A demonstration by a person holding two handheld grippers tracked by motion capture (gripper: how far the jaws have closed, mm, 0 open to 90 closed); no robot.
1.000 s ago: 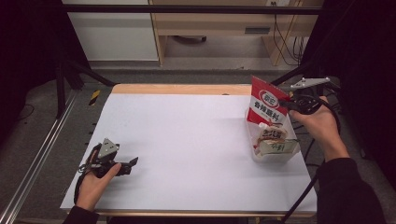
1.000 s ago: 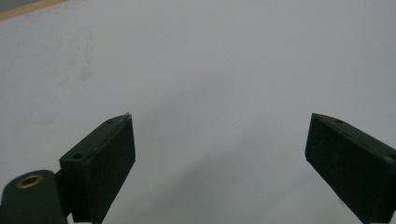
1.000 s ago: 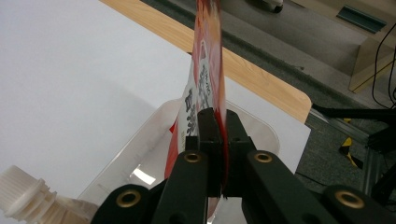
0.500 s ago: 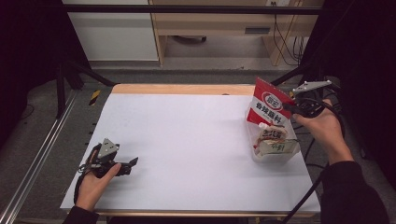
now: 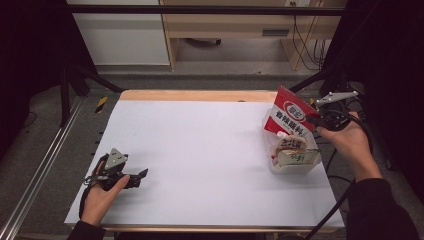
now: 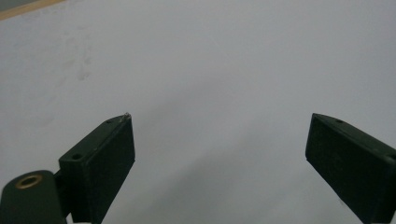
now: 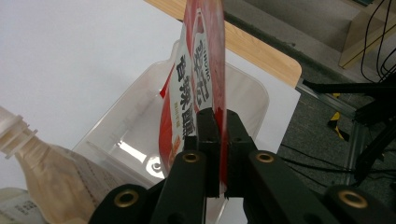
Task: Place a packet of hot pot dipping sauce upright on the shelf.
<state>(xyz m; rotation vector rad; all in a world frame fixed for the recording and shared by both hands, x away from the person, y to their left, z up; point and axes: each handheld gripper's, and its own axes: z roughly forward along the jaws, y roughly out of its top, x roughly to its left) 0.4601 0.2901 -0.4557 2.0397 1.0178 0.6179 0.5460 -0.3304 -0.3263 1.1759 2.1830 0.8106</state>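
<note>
Meanwhile, at the near left corner of the white surface (image 5: pixel 210 150), a person's left hand (image 5: pixel 102 192) rests on the sheet with the left tool (image 5: pixel 141 176) lying low and pointing toward the middle. Its two black jaws stand wide apart, as the left gripper view makes plain, with bare white sheet between them and nothing in their span. A grey three-cornered plate (image 5: pixel 116 159) sits on top of that tool.

Across the sheet, well apart from the left hand, a clear plastic tub (image 5: pixel 272 162) stands near the right edge of the surface. Inside it lie pale beige spouted pouches (image 5: pixel 292 150) with dark printing; one ribbed spout shows at the lower left of the right gripper view (image 7: pixel 14 130).

Above the tub, a red-and-white snack bag (image 5: pixel 289 114) with printed Chinese characters is held upright and slightly tilted, its lower end dipping into the tub's far side. The right tool (image 5: pixel 314 120) is clamped on the bag's right edge: in the right gripper view its jaws are pressed together on the thin red foil (image 7: pixel 205 84), which rises edge-on straight up from between them, with the tub's clear wall (image 7: pixel 140 112) behind and below it. The person's right hand (image 5: pixel 347 137) grips that tool at the surface's right edge, a dark sleeve (image 5: pixel 380 210) trailing down toward the camera.
</note>
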